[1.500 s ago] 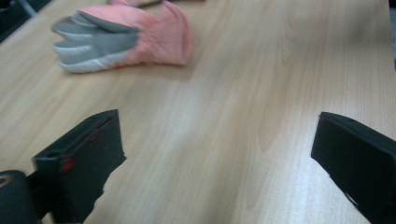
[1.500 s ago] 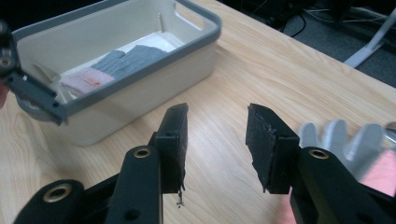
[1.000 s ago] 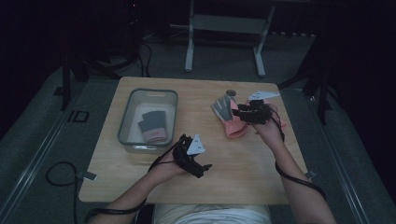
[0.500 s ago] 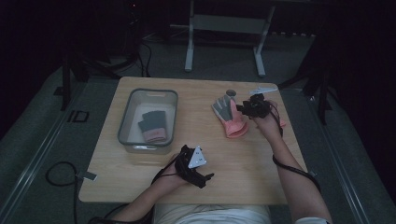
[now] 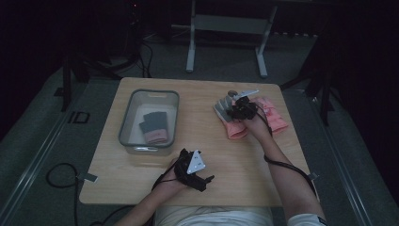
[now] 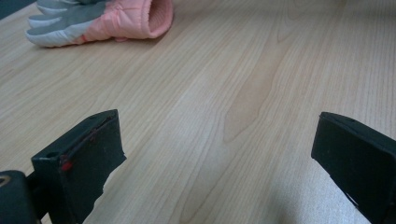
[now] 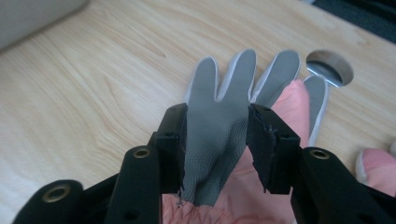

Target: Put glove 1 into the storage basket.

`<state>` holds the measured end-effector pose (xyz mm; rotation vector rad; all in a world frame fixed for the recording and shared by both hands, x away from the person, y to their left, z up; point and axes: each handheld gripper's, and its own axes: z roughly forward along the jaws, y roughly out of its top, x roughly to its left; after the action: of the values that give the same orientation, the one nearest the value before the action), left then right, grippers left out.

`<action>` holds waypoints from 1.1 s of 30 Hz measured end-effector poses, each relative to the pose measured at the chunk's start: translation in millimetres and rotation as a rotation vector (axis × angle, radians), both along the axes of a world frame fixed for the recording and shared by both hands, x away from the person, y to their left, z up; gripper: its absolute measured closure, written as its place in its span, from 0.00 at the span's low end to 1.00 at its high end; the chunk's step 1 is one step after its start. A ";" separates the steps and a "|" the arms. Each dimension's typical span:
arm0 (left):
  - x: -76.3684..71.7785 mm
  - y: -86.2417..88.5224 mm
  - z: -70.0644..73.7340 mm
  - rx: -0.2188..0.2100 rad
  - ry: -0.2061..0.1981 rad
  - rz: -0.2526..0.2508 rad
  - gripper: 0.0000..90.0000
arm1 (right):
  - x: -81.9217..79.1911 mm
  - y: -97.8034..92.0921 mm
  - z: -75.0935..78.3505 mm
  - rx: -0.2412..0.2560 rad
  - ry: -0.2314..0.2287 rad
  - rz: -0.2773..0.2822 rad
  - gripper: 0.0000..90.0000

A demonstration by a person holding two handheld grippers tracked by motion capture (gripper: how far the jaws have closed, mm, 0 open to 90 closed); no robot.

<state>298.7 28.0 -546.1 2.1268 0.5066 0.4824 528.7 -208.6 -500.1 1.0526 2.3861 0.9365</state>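
Observation:
A pink glove with a grey palm [image 5: 234,128] lies at the back right of the wooden table [image 5: 235,165]. My right gripper [image 5: 238,111] is on it. In the right gripper view the two jaws of my right gripper [image 7: 215,135] pinch a raised fold of the glove's grey palm [image 7: 219,93], with the glove fingers pointing away. A second pink glove [image 5: 275,117] lies just to its right. My left gripper [image 5: 205,182] rests near the front edge, and my left gripper [image 6: 219,154] stands wide open over bare wood, far from the glove [image 6: 116,21].
A clear plastic bin [image 5: 126,122] stands at the left and holds another grey and pink glove [image 5: 154,126]. A round metal-rimmed hole [image 7: 329,67] sits in the table beyond the glove fingers. Cables trail from both grippers. The floor around the table is dark.
My left gripper has drawn back toward the table's front edge. My right gripper has shifted slightly left over the glove.

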 end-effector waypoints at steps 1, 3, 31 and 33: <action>0.3 0.0 -0.2 -0.001 0.001 -0.001 0.02 | 1.8 1.6 -4.0 -0.027 0.000 -0.002 0.64; 0.9 0.0 0.0 -0.006 0.007 -0.006 0.02 | 5.6 4.1 -13.0 -0.085 0.006 0.001 0.65; -3.4 -4.6 -6.4 -0.007 0.019 -0.003 0.02 | -64.6 8.4 40.3 0.114 0.001 -0.270 0.99; -4.7 -5.0 -6.2 -0.002 0.014 -0.005 0.02 | -75.7 10.0 42.4 0.119 0.017 -0.294 0.99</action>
<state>294.0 23.0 -552.3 2.1309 0.5091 0.4640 453.0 -198.6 -457.7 1.4136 2.1313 0.9726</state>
